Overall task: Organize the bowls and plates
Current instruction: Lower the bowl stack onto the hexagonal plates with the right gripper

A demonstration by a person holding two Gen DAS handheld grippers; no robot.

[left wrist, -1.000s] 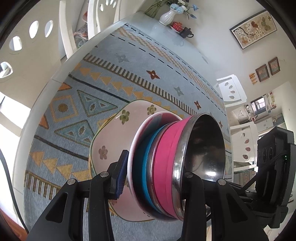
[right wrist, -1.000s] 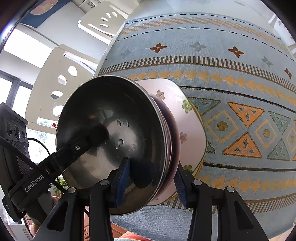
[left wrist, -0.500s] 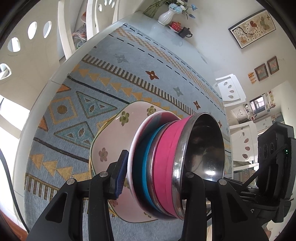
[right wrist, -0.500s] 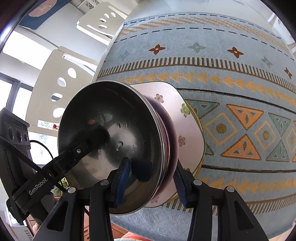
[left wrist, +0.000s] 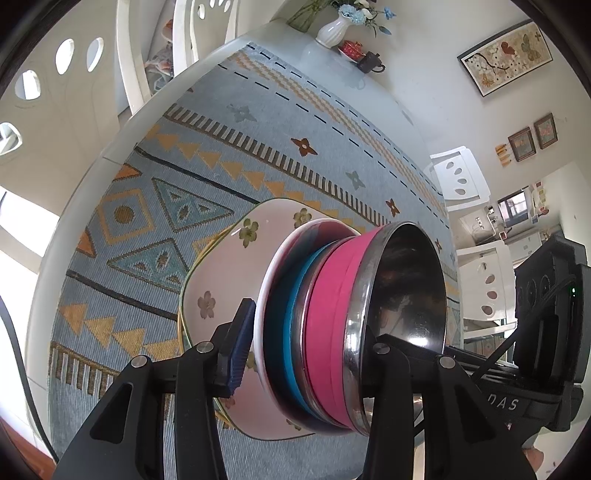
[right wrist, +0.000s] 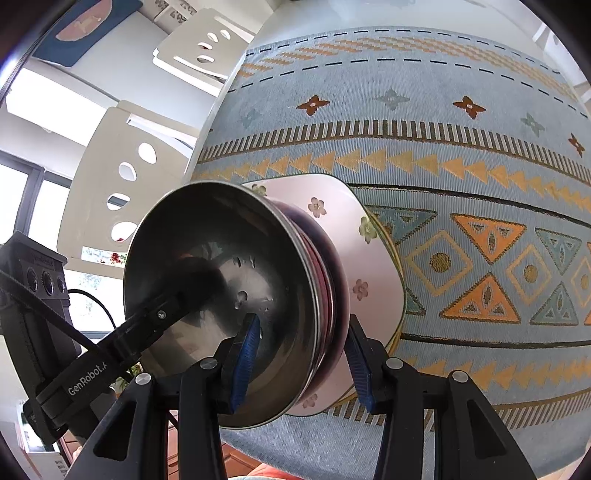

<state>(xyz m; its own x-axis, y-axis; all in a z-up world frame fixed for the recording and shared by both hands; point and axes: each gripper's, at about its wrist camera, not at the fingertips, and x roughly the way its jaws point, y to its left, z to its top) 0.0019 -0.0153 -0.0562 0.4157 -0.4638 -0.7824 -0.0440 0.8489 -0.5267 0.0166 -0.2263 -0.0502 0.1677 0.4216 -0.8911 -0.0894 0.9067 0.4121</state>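
**Two tongs straddle a nest of bowls on a flowered plate**

We see a nest of bowls [left wrist: 325, 295] that appears to sit on the plate [left wrist: 221, 273], though the contact is hidden. A steel bowl [left wrist: 406, 280] with a pink side is innermost. A blue one comes next, and a white one lies nearest the plate. The nest's axis rises straight off the plate, so its rims face away from the plate and towards both cameras' inner fingers.

The left gripper [left wrist: 310, 332] reaches over the rims from one side of the plate. One finger is inside the steel bowl and the other is outside the white bowl. Its jaws are opening with the bowls between them, and the outer pad looks just clear of the white rim.

The right gripper [right wrist: 301, 325] bites the same rims from the opposite side of the plate. One pad is on the steel inner wall and one is under the white bowl, and it looks clamped on the bowls.

We judge that the coming move turns on this one point. The walls lie between each pair of fingers, so either gripper must back off along the nest's axis, away from the plate, not sideways.

Both are equally near. The left finger crosses the steel bowl's hollow towards the right gripper's side, so they could knock together.

Under the plate lies a patterned cloth [left wrist: 207, 162]. Far beyond the plate, at the table [left wrist: 258, 40] end, stands a vase [left wrist: 332, 31]. A chair [right wrist: 125, 177] stands off the table edge. Nothing else is near the plate.
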